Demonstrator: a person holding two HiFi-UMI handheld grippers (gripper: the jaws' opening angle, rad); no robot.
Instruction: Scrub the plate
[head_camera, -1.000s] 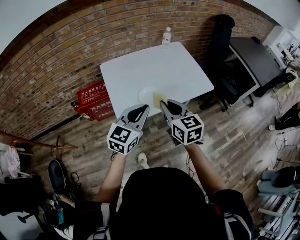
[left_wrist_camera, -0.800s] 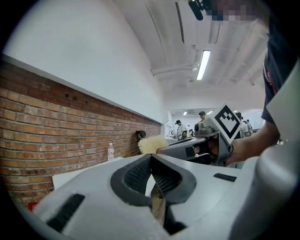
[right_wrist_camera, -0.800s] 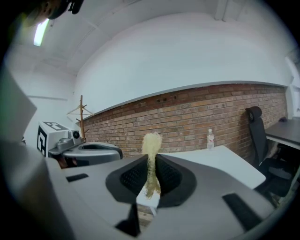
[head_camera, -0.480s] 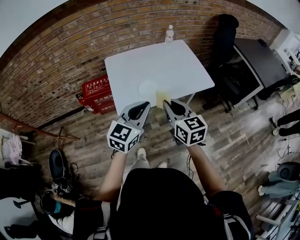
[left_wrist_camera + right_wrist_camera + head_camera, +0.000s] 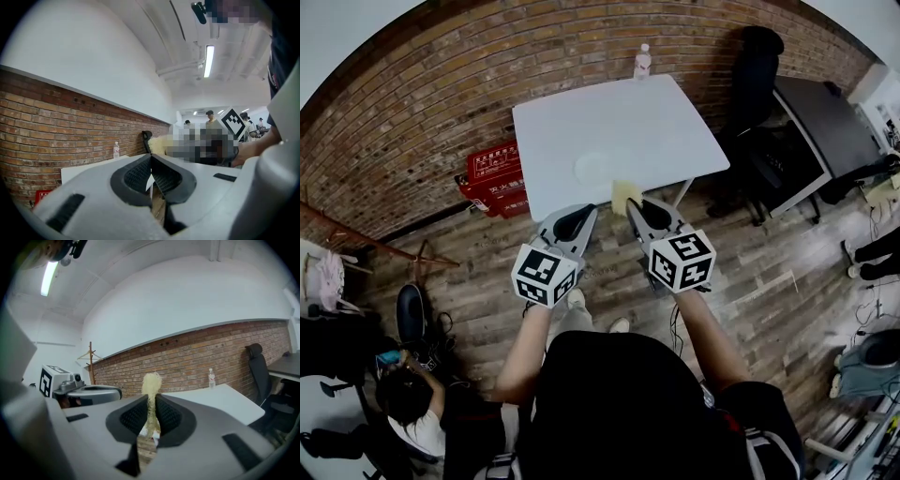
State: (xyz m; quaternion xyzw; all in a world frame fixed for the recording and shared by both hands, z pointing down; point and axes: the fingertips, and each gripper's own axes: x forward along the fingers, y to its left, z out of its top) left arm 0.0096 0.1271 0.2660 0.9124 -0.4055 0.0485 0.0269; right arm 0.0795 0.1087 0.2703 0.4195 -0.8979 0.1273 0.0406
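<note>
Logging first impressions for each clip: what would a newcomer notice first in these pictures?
The yellow sponge pinched upright in the right gripper stands out first, held by the white table's near edge. Beside it the left gripper is shut on nothing, and a pale plate lies on the table just beyond the sponge. Red crates sit left of the table.

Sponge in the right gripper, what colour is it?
The sponge is pale yellow, clearest in the right gripper view.
</note>
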